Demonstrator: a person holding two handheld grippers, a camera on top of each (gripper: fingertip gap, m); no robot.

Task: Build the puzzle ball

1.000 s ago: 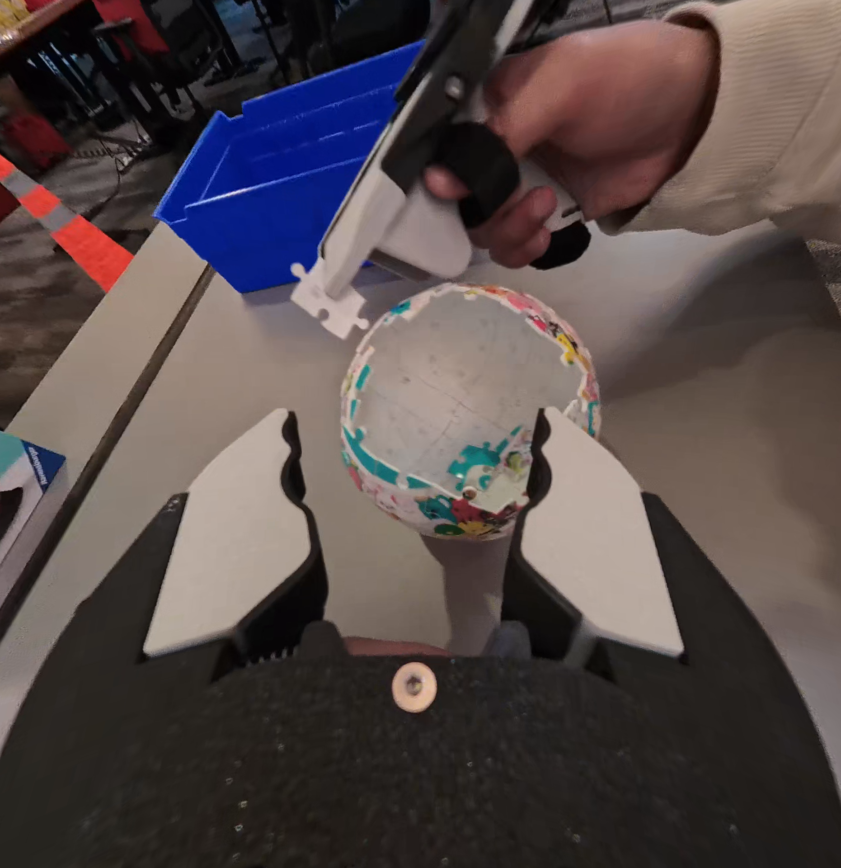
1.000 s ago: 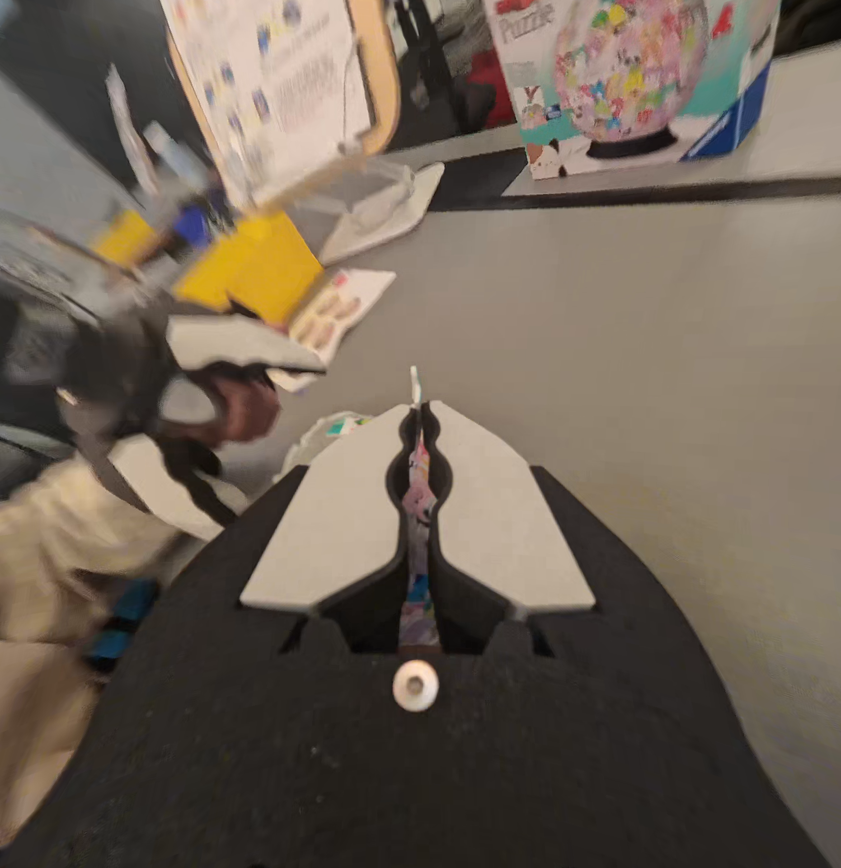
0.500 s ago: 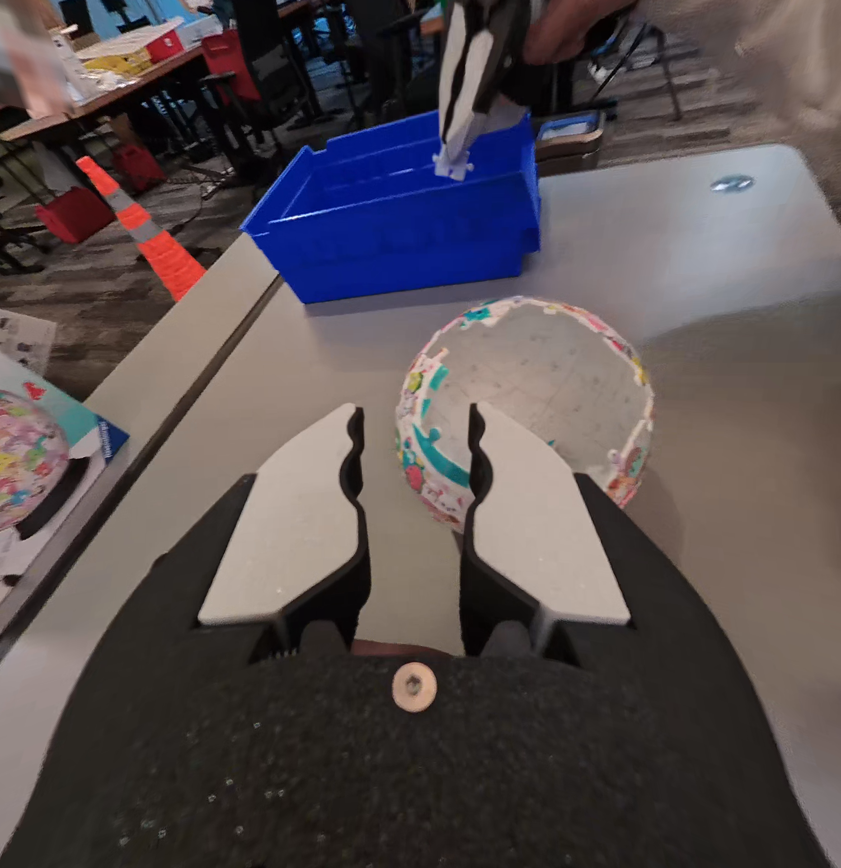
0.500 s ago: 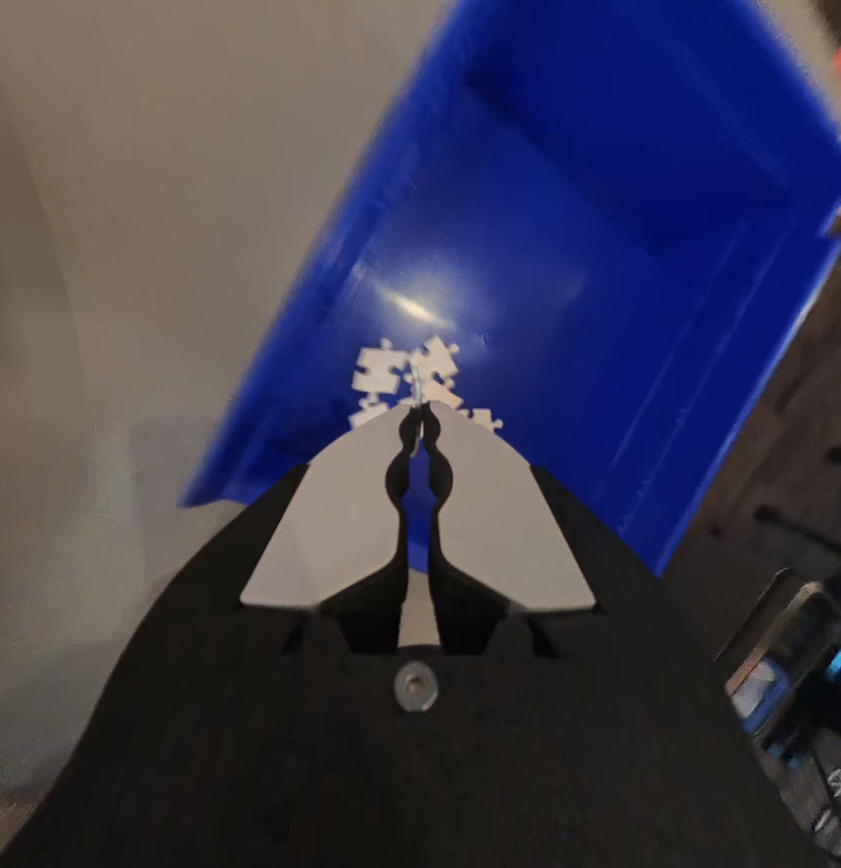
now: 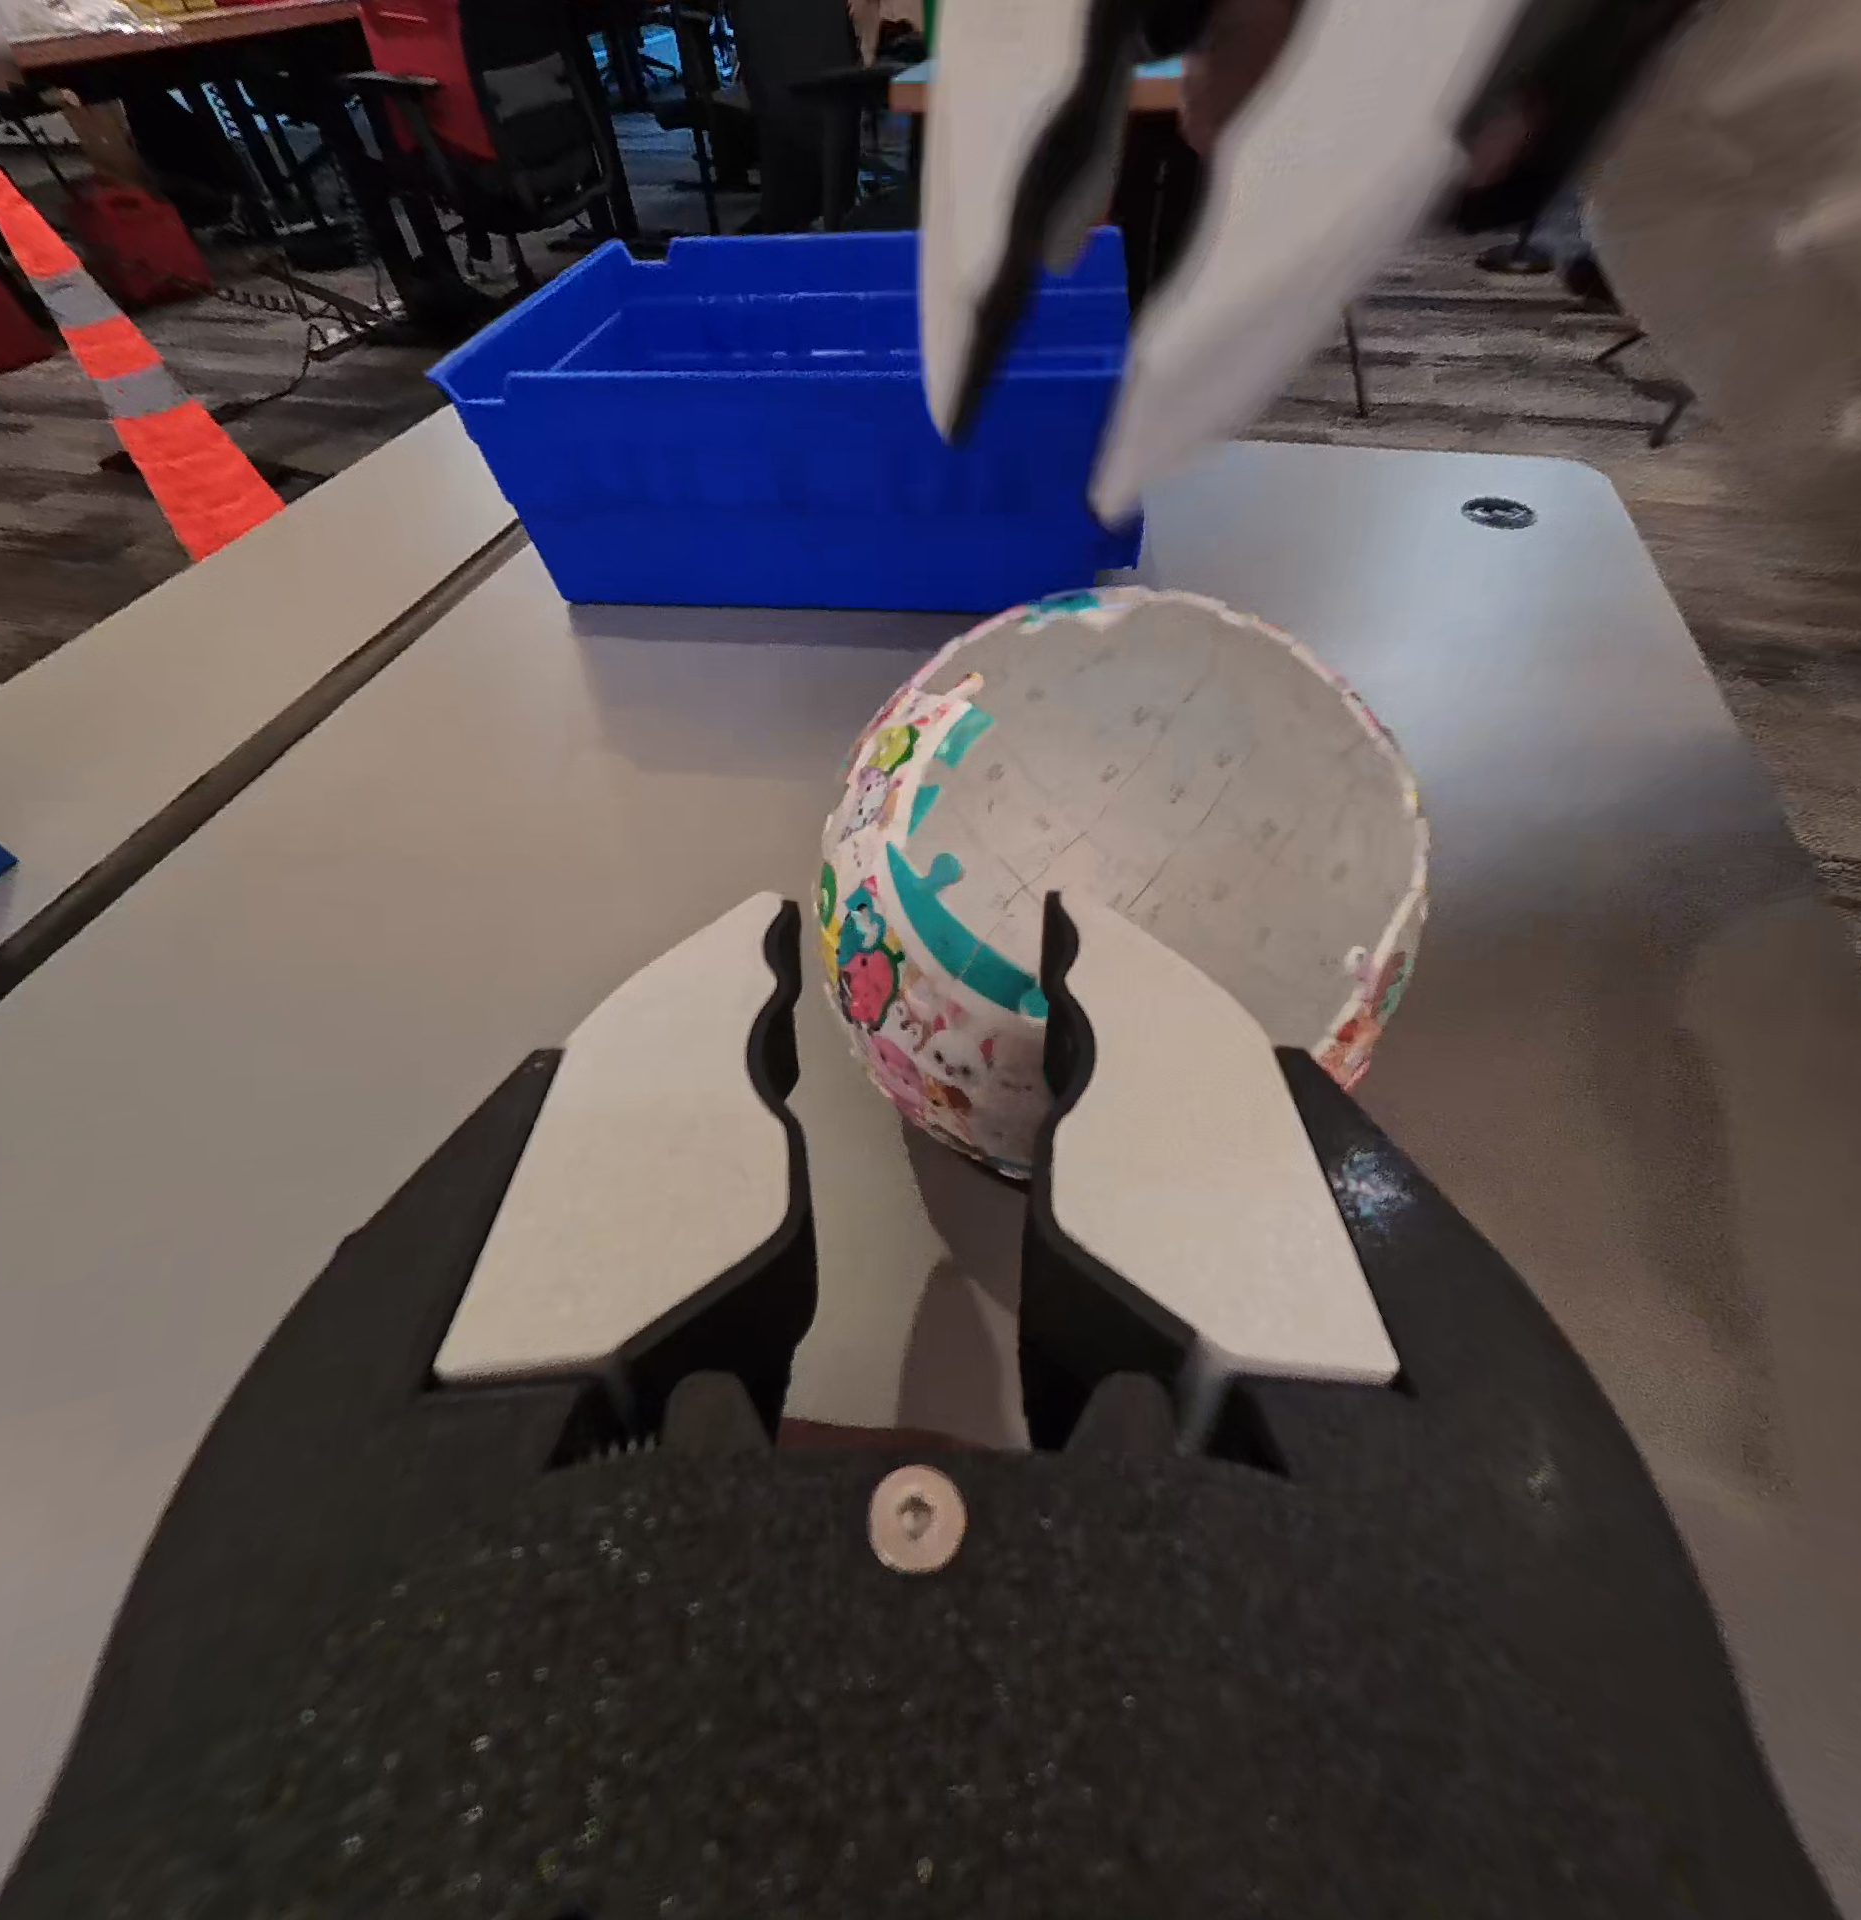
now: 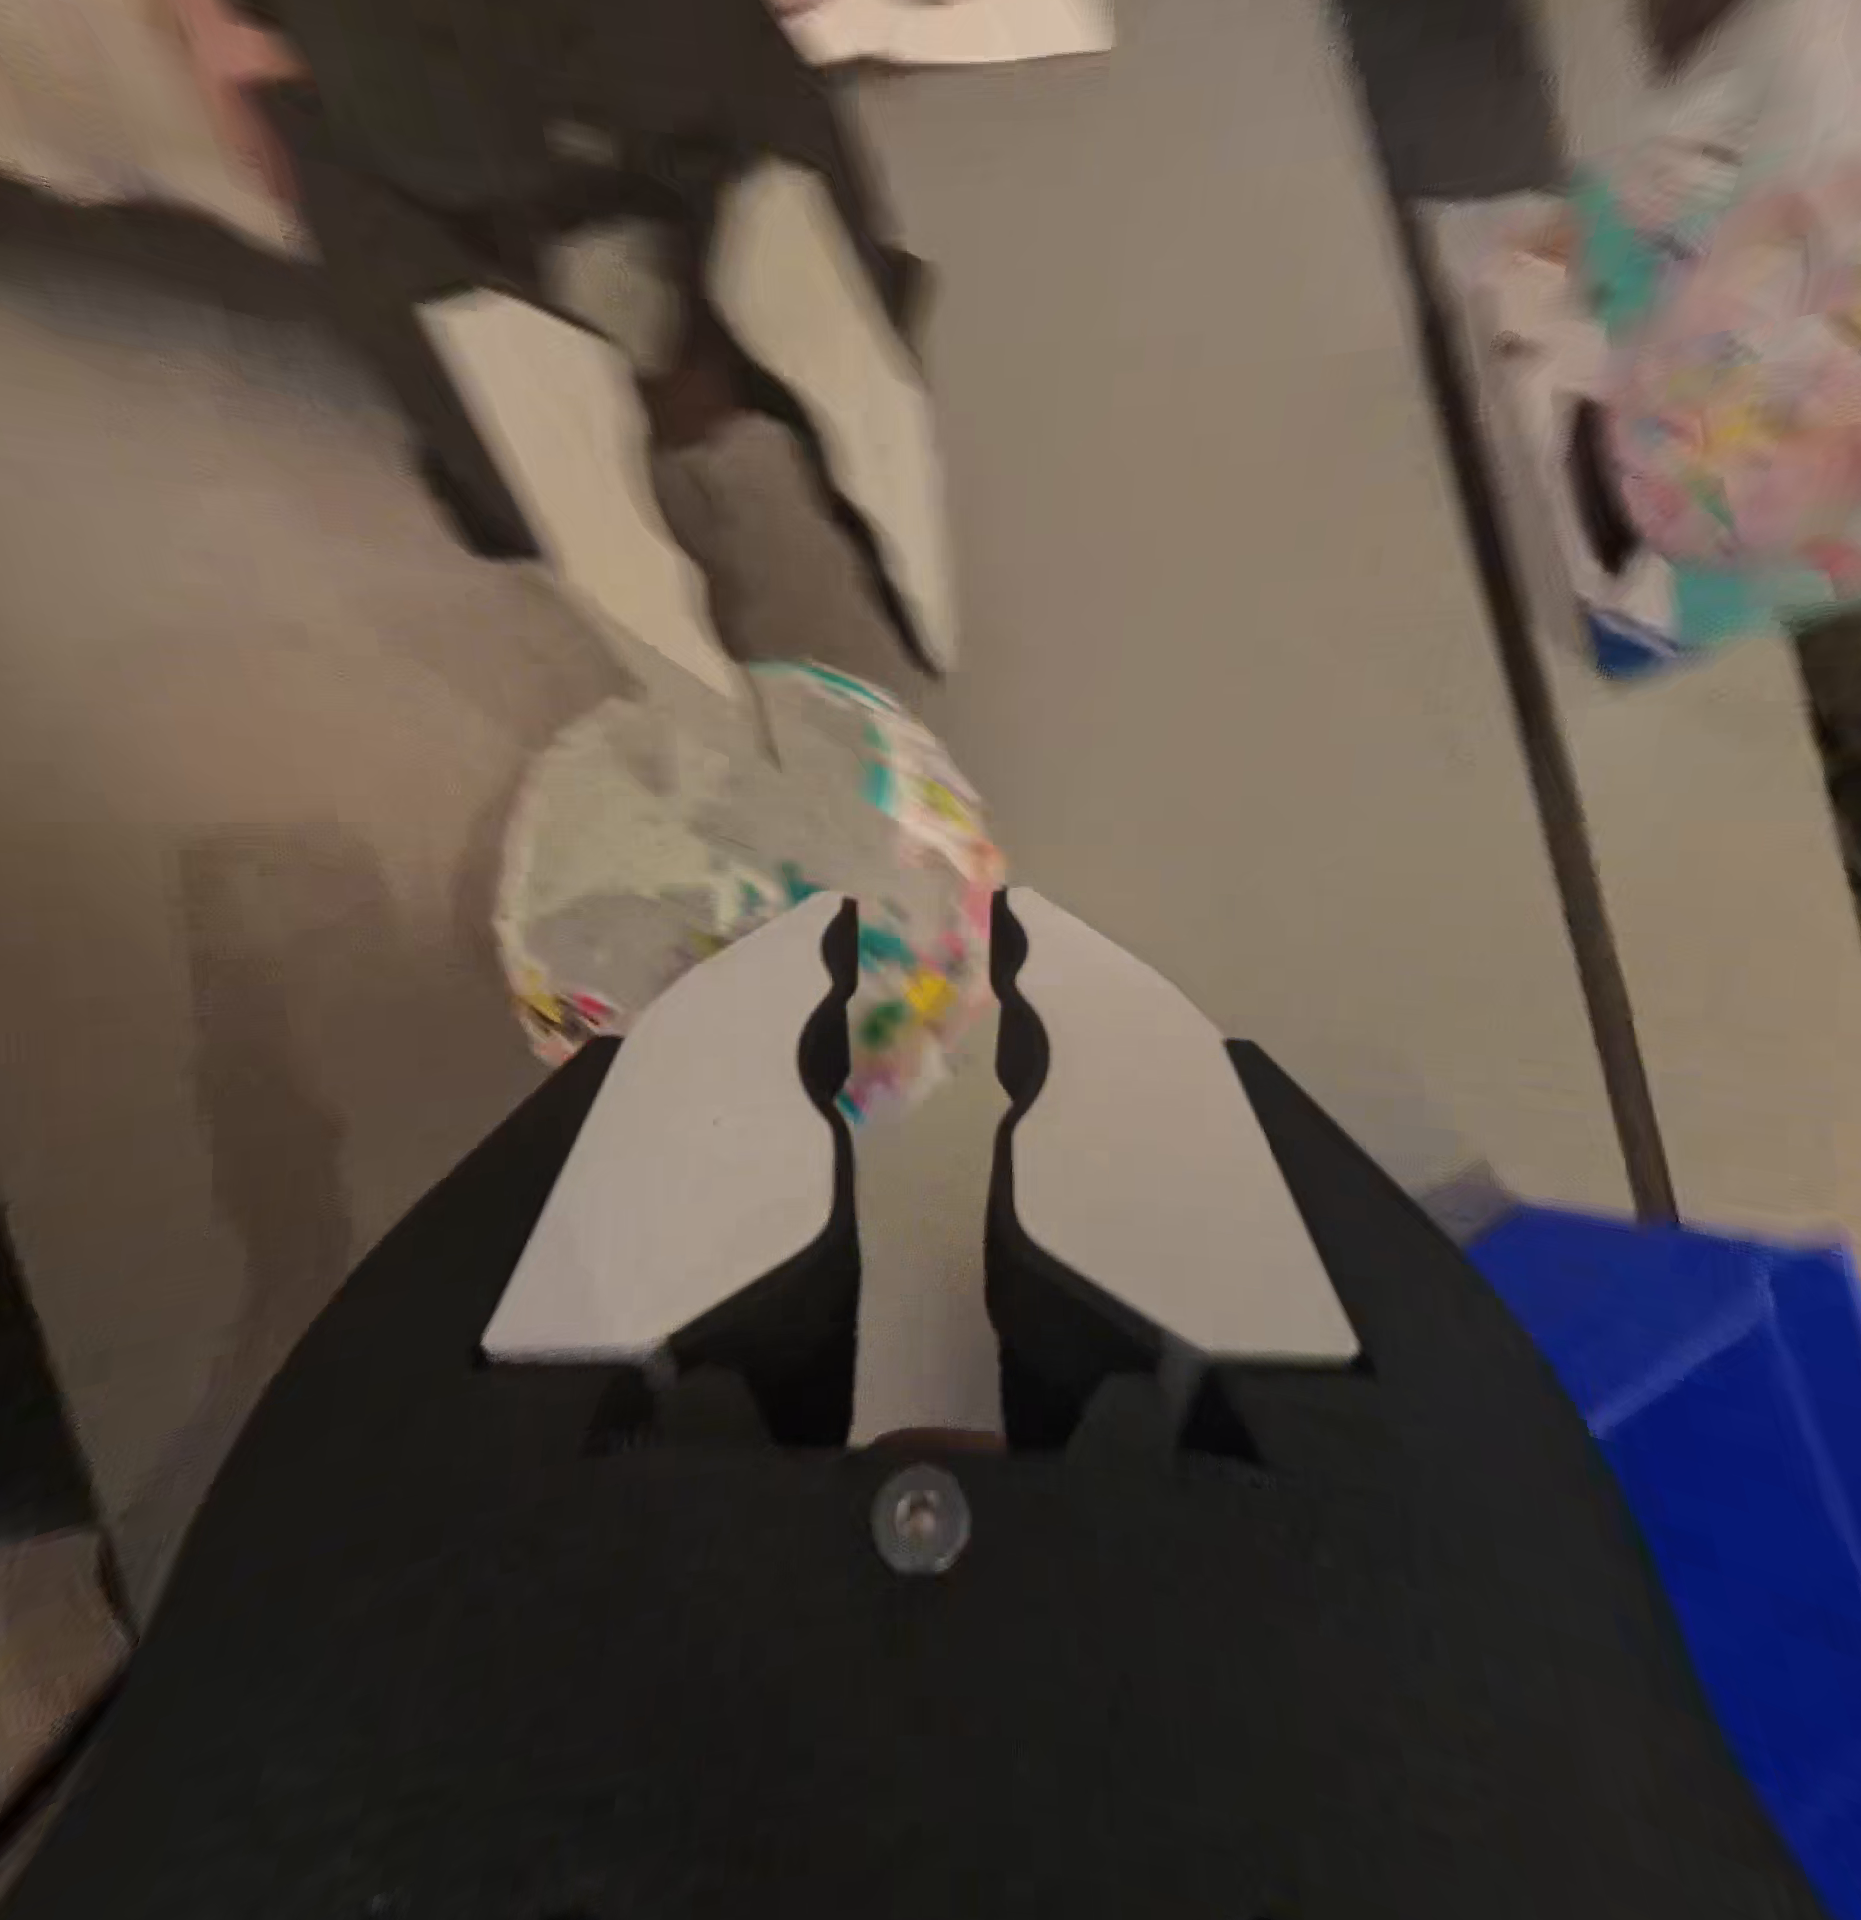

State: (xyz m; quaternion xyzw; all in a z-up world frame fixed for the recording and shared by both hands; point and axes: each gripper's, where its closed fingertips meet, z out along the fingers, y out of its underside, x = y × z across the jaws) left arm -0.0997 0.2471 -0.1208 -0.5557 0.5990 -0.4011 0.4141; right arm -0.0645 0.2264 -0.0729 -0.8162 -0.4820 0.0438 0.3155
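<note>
— Left gripper [image 5: 921,940] parted, empty, low at the near rim of the half-built puzzle ball [image 5: 1123,862], resting on the grey table [image 5: 490,935].
— Right gripper [image 5: 1025,473] hanging above, fingers apart, holding nothing.
— Between pieces, by the look of it. Needs a fresh piece picked and matched to the open edge.
— Blue bin [image 5: 801,457] just behind the ball. Contents hidden from both views.
</note>
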